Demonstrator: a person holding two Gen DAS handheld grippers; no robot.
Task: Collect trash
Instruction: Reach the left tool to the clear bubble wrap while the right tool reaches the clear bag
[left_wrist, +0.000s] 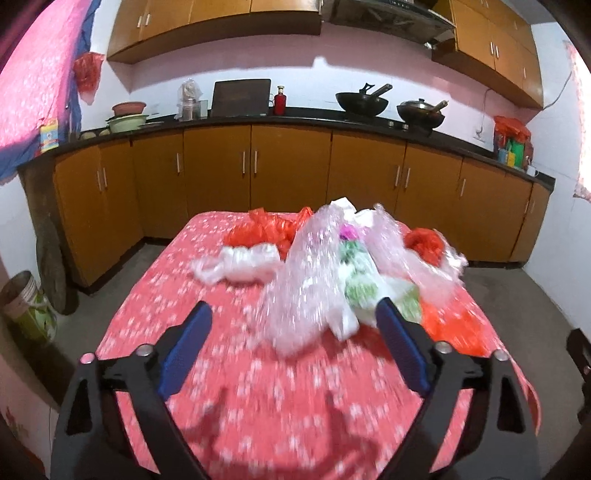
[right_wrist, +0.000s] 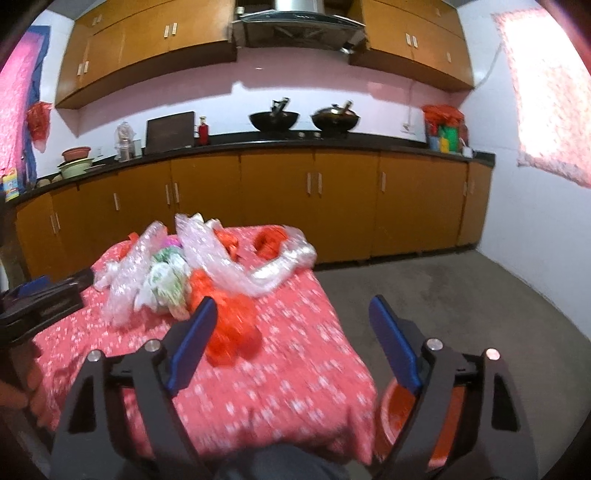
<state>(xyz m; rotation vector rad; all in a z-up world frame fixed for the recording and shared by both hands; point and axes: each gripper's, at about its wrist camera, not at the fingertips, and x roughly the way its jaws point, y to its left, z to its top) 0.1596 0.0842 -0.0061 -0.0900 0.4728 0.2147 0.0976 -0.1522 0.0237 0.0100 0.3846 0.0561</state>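
Note:
A heap of plastic trash lies on a table with a red flowered cloth (left_wrist: 229, 369): clear bubble wrap (left_wrist: 306, 295), a white and green printed bag (left_wrist: 362, 280), a white bag (left_wrist: 240, 262) and red bags (left_wrist: 266, 229). My left gripper (left_wrist: 295, 343) is open and empty, its blue fingers just short of the bubble wrap. In the right wrist view the same heap (right_wrist: 162, 273) lies at the left, with a red bag (right_wrist: 229, 328) next to my left finger. My right gripper (right_wrist: 291, 339) is open and empty above the table's right edge. The left gripper (right_wrist: 40, 299) shows at the far left.
A red basin (right_wrist: 402, 417) stands on the floor below the table's right corner, behind my right finger. Orange kitchen cabinets (left_wrist: 288, 166) with a black counter run along the back wall, with woks (left_wrist: 362, 101) on it. A bucket (left_wrist: 22, 302) stands on the floor at left.

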